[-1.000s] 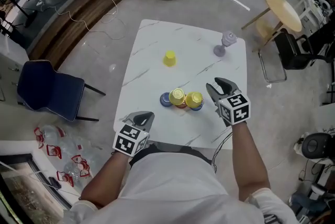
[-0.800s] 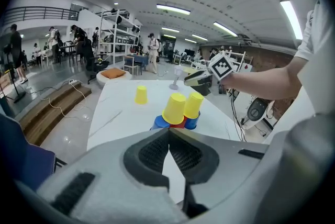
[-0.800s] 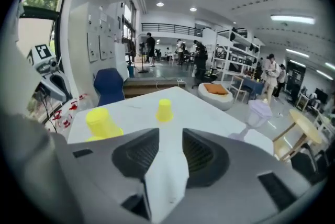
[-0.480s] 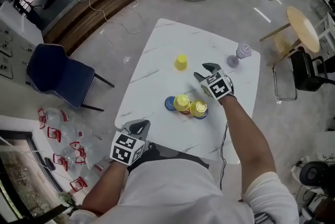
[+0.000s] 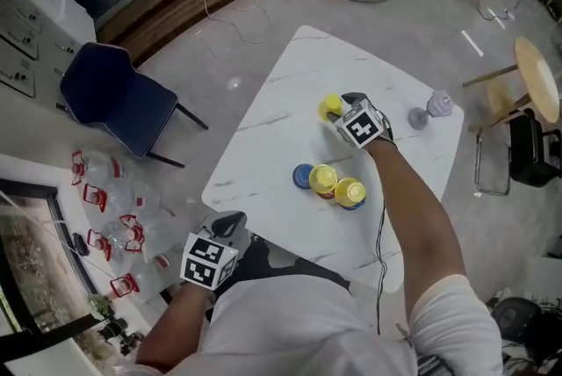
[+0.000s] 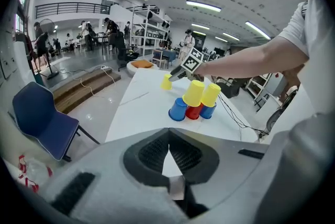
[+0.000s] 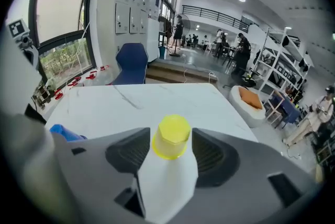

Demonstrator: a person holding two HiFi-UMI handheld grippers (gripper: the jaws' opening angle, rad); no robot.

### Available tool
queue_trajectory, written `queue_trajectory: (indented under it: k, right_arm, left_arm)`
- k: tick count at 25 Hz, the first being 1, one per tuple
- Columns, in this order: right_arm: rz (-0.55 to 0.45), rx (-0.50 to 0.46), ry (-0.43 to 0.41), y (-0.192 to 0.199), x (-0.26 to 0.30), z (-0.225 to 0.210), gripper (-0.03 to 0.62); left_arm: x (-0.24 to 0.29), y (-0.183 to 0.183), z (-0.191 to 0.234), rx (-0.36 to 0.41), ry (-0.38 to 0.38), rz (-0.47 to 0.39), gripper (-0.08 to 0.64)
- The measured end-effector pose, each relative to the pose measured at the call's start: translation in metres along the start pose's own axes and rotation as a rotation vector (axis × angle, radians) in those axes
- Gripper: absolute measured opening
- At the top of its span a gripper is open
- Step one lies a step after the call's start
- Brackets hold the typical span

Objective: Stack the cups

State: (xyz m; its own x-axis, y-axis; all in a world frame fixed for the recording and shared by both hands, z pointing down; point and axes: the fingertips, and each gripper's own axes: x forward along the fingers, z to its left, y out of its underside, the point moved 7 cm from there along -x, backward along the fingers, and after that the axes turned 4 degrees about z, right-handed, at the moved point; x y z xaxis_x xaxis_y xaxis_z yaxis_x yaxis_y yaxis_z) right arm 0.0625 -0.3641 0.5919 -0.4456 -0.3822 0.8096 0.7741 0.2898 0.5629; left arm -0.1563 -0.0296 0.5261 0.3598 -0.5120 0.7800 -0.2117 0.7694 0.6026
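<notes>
Because the lone yellow cup [image 7: 170,136] stands upside down, apart from the others, the right claw [image 5: 345,109] reaches out to it. Its jaws have just been opening and straddle the cup, one pad on each side, seemingly not yet pressing. Behind that claw, toward the person, the pile [image 5: 329,185] of blue, red and yellow cups sits on the bench [image 5: 263,146], likely this cup's destination. The left claw [image 6: 168,136], clenched on nothing, hangs at the bench's near edge, well clear of the reach.
</notes>
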Motion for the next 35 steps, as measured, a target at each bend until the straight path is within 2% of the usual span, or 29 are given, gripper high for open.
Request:
queue_trajectory:
  k: [5,9,18,22,25,31,35]
  right_arm:
    - [0.011,0.036,0.017,0.002,0.009,-0.006,0.213]
    - [-0.029,0.094,0.049,0.007,-0.005,-0.011,0.21]
    - [-0.108,0.182,0.207,0.01,-0.134,0.004,0.209]
    - [-0.136,0.279,0.269,0.019,-0.195,0.03,0.209]
    - [-0.139,0.342,0.281,0.028,-0.225,0.056,0.209]
    - [-0.088,0.461,0.296,0.042,-0.255,0.112,0.208]
    - [-0.078,0.484,0.328,0.032,-0.254,0.146,0.208]
  left_arm:
    - [-0.001,0.003,0.008,-0.018,-0.01,0.003,0.008]
    - [0.005,-0.008,0.012,0.013,0.017,-0.009,0.008]
    - [0.03,-0.056,0.008,0.177,0.174,-0.066,0.008]
    - [0.036,-0.074,0.003,0.244,0.246,-0.094,0.008]
    - [0.037,-0.081,-0.001,0.282,0.298,-0.102,0.008]
    - [0.039,-0.084,-0.011,0.367,0.391,-0.102,0.008]
    - [0.037,-0.079,-0.015,0.421,0.442,-0.091,0.008]
